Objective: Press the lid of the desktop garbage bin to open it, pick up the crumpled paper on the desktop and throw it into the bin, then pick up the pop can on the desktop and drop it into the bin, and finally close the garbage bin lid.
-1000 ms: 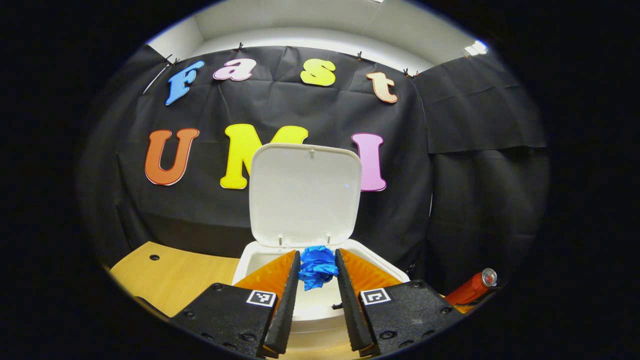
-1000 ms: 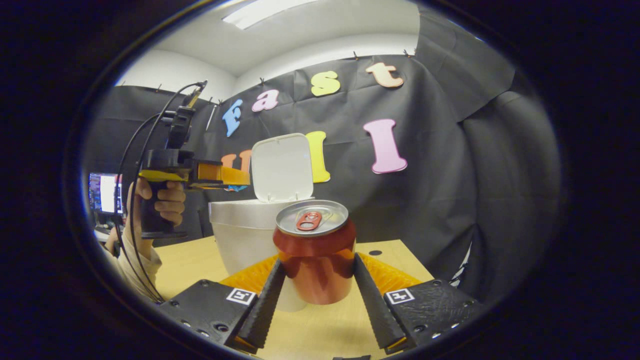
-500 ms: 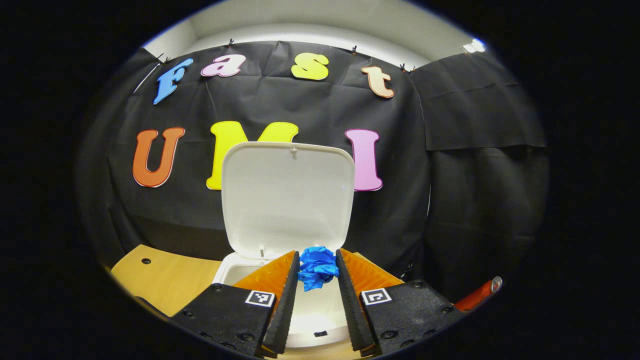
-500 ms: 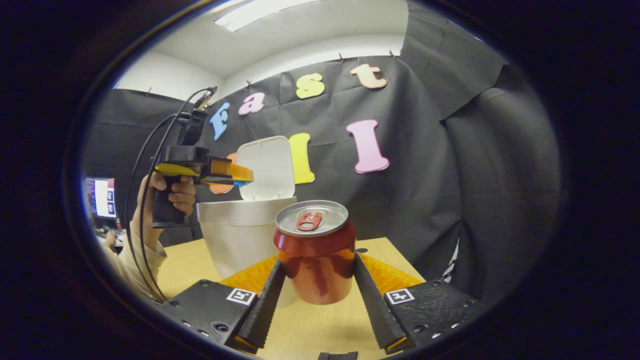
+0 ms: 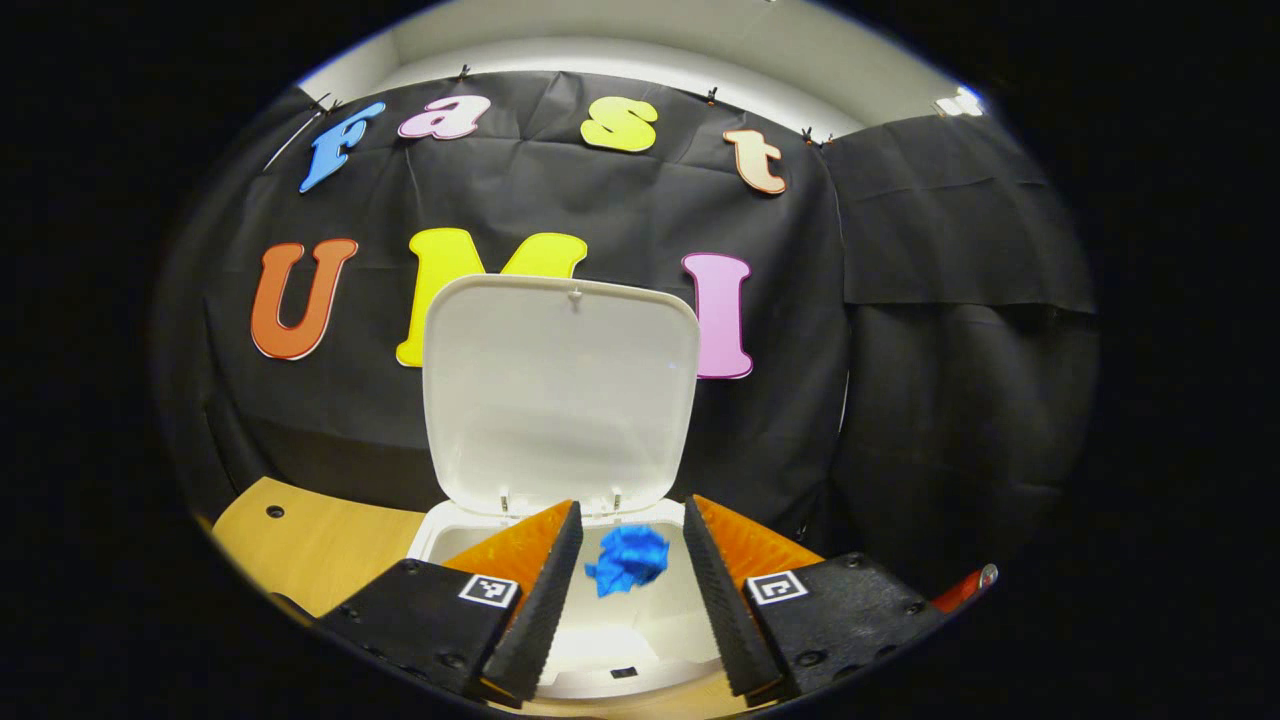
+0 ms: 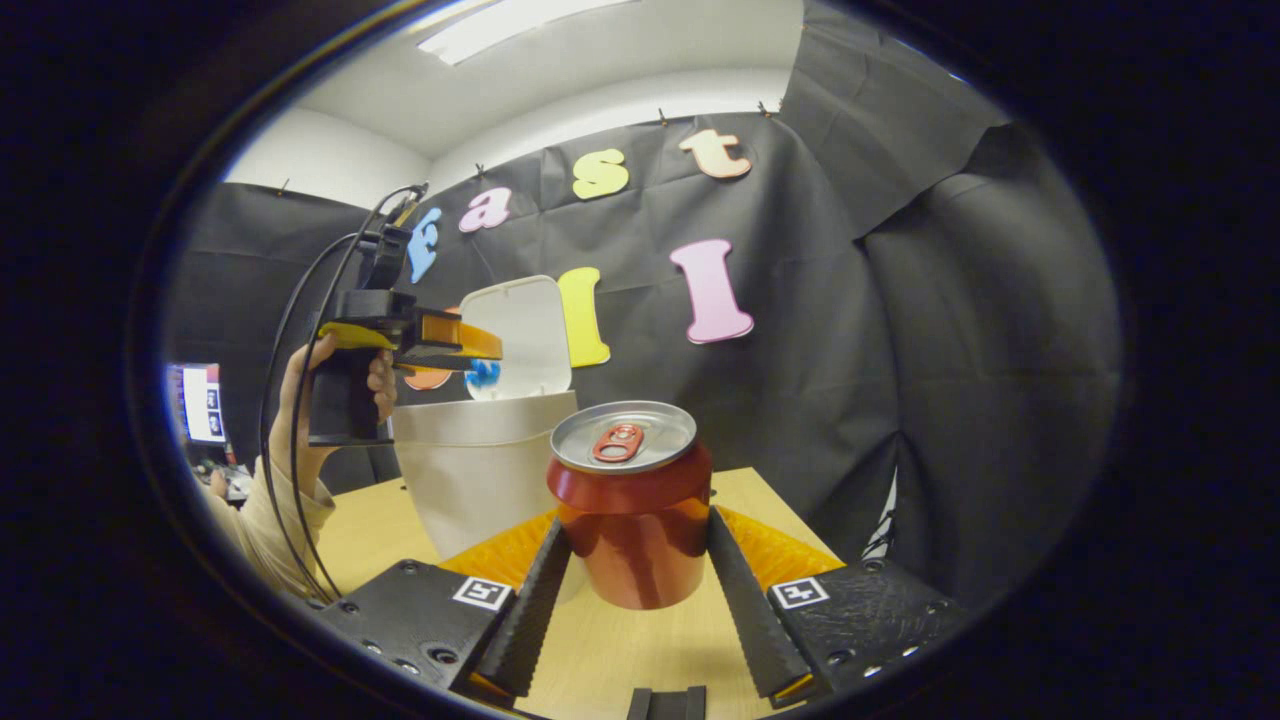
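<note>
Since a moment ago, left gripper (image 5: 622,570) has spread its fingers, releasing the crumpled blue paper (image 5: 626,560) into the open white plastic bin (image 6: 480,470); right gripper (image 6: 635,565) grasps the red aluminium can (image 6: 630,505), lifted near the bin; dropping it and closing the lid (image 5: 560,385) remain.

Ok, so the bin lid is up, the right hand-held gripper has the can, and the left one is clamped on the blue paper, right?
Not quite: in the left gripper view the left hand-held gripper is open, the blue paper loose between its fingers over the bin.
</note>
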`<action>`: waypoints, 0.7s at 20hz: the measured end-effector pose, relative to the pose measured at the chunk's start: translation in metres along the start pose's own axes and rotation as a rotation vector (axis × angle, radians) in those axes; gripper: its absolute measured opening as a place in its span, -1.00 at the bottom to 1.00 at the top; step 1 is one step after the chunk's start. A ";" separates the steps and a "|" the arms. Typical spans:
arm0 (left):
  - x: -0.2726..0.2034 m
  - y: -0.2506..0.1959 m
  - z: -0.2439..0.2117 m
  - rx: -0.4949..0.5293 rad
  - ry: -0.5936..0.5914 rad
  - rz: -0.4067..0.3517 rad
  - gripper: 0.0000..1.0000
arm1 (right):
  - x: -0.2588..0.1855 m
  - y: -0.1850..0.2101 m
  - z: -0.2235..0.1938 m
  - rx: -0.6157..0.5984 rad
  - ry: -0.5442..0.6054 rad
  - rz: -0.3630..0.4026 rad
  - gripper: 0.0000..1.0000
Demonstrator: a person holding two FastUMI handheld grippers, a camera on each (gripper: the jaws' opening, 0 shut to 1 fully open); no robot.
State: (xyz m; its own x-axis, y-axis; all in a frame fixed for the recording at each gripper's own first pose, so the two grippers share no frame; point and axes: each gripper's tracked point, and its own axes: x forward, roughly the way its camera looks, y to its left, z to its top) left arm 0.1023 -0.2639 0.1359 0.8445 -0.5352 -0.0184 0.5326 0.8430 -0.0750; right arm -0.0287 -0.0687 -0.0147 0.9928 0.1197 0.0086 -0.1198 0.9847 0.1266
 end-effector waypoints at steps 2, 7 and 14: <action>-0.005 0.011 0.003 -0.023 -0.026 0.012 0.76 | -0.001 0.006 0.008 0.019 -0.023 0.001 0.58; -0.027 0.040 -0.003 -0.089 -0.039 0.031 0.92 | 0.002 0.012 0.017 0.013 -0.040 -0.020 0.57; -0.056 0.077 0.010 -0.002 -0.057 0.071 0.90 | 0.008 0.030 0.069 -0.016 -0.121 -0.063 0.57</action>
State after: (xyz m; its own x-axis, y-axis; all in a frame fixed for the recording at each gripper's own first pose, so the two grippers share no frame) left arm 0.0964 -0.1680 0.1408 0.8818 -0.4704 0.0333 0.4715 0.8784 -0.0778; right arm -0.0242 -0.0465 0.0577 0.9917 0.0426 0.1213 -0.0567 0.9917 0.1152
